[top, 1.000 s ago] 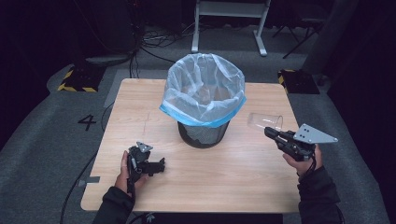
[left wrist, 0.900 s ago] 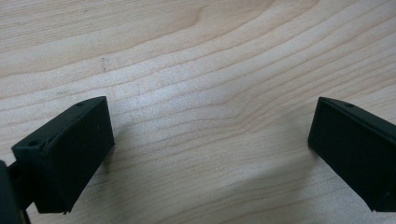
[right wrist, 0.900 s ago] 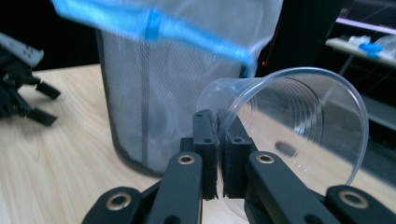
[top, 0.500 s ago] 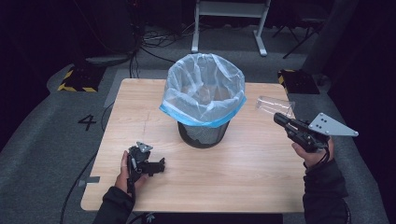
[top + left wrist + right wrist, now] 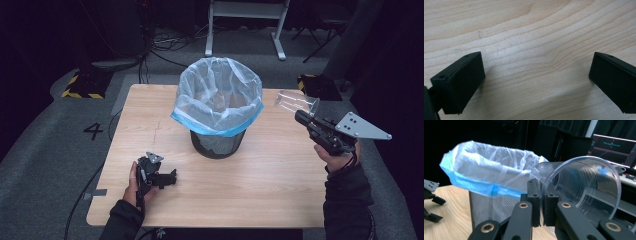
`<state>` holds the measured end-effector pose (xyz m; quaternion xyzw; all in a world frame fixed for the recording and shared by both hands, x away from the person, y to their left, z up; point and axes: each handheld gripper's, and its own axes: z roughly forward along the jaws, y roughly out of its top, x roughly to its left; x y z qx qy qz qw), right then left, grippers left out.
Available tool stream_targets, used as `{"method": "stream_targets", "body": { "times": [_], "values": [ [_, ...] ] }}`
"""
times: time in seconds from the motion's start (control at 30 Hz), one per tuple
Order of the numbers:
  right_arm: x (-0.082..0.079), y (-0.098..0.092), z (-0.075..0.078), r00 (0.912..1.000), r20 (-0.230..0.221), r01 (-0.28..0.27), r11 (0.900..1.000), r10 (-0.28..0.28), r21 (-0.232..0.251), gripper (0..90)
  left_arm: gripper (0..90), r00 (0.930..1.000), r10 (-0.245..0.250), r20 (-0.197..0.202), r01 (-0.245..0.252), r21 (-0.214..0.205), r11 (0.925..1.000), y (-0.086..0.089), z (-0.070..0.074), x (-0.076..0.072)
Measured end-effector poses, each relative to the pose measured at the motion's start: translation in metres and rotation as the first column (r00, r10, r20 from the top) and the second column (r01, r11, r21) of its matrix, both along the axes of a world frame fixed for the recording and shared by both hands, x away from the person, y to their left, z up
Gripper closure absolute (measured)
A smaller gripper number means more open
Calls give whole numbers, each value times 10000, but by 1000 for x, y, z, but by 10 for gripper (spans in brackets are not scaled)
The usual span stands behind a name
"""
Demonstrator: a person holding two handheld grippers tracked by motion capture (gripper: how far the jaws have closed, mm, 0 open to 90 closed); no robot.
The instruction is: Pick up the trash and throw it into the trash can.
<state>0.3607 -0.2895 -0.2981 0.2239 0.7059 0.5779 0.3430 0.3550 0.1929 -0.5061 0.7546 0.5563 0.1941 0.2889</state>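
Cup point(image 5: 296, 102), clear plastic, is pinched by its rim between the jaws of the right gripper point(image 5: 302, 118) at right of centre in the high view, lying on its side in the air with its mouth towards the gripper. In the right gripper view the same cup point(image 5: 584, 187) is seen at centre right, one wall clamped between the nearly closed pads, open mouth facing the camera. The bin point(image 5: 218, 142), a dark mesh basket lined with a pale blue bag point(image 5: 218, 95), is seen at frame centre on the wooden table point(image 5: 270, 185); the cup is held just right of the bag's rim, near it but apart, above table level. In the right gripper view the bag point(image 5: 486, 173) is placed left of the cup.

Left gripper point(image 5: 172, 178) is rested on the table at lower left of the high view, held by a hand point(image 5: 134, 182). Its jaws are spread wide in the left gripper view, with bare wood grain point(image 5: 534, 62) between them and nothing gripped.
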Motion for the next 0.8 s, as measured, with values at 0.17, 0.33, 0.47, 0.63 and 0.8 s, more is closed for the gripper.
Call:
{"method": "stream_targets", "body": {
  "times": [0.17,0.33,0.47,0.63,0.8],
  "values": [
    [1,4,4,9999,154,-46,10000,46,-26,871,4,10000,-4,26,4,-29,10000,0,0,0],
    [4,7,7,9996,273,-35,10000,32,90,870,4,10000,-6,13,6,-19,10000,0,0,0],
    [5,10,8,9996,288,-63,9997,56,252,871,4,10000,1,5,-1,-5,10000,0,0,0],
    [7,19,11,9993,379,-82,9999,79,80,871,4,10000,-10,10,10,-16,10000,0,0,0],
    [8,25,15,9987,445,-243,9997,240,76,871,4,10000,-13,30,13,-26,10000,0,0,0]
  ]
}}
